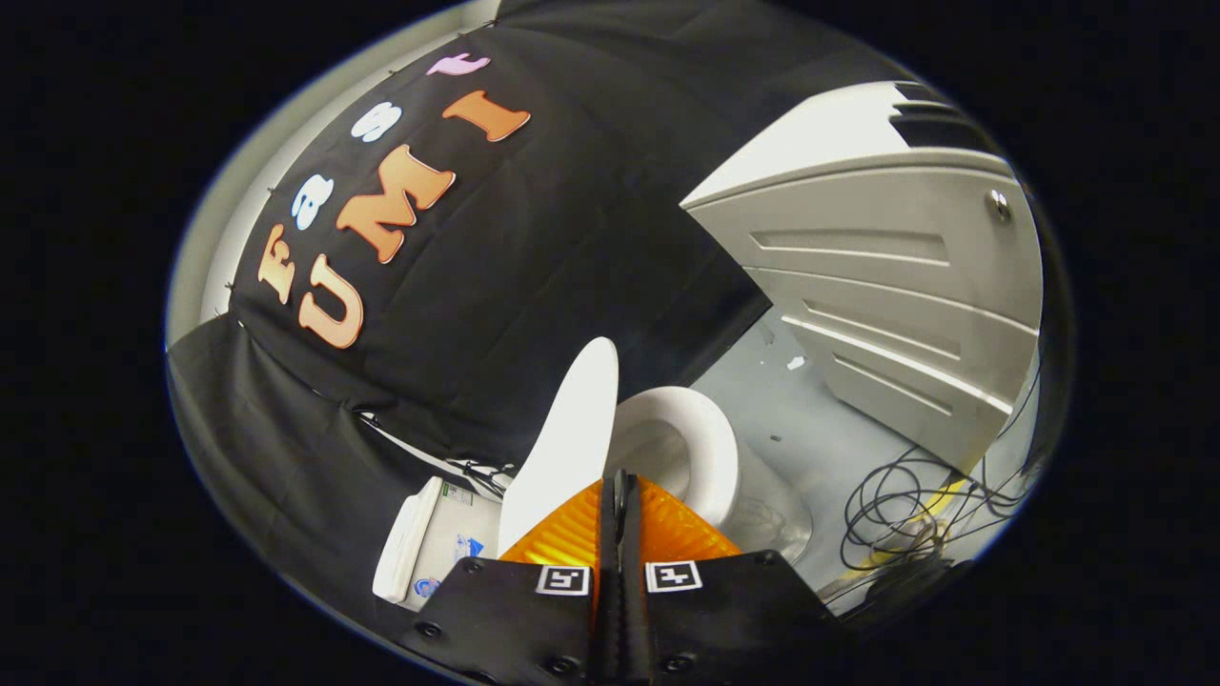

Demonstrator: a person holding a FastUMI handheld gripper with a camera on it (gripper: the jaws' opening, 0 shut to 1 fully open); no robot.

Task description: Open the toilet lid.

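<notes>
Gripper view: the gripper (620,495) has its fingers pressed together, gripping nothing. The toilet lid (572,438) stands raised just ahead, beside the toilet seat (710,448). Beyond the toilet, a white cabinet (886,286); cables (905,505) on the floor (810,410).

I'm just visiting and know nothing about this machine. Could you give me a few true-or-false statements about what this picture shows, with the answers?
1. The lid is raised off the seat. True.
2. The tongs are wide open. False: the fingers are closed together, with no more than a thin slit between them and nothing gripped.
3. Cables lie on the floor beyond the toilet. True.
4. The cabinet has an open drawer. False: its fronts all sit flush and closed.
5. The tank sits next to the raised lid. True.
</notes>
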